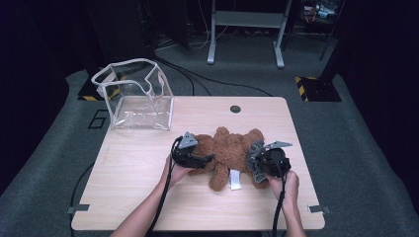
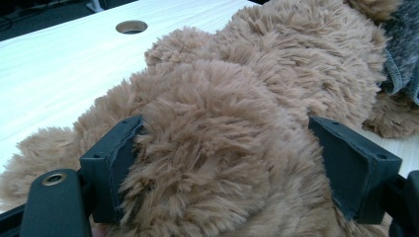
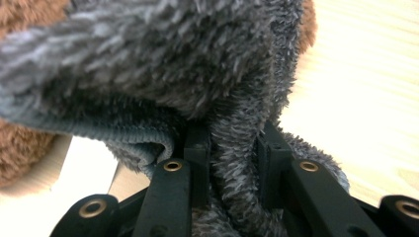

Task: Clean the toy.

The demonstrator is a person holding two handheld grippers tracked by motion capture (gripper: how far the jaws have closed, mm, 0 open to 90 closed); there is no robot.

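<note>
Two grippers work the brown teddy bear lying mid-table: our left gripper clamps wide around a plush limb, our right gripper pinches its grey knit garment, which we judge best drawn slowly.

A brown teddy bear lies flat at centre frame, a grey fuzzy cloth bunched against its right side.

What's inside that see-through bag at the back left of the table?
Nothing shows through the clear bag except the table beneath. Its white-trimmed walls hide no contents that I can make out.
</note>
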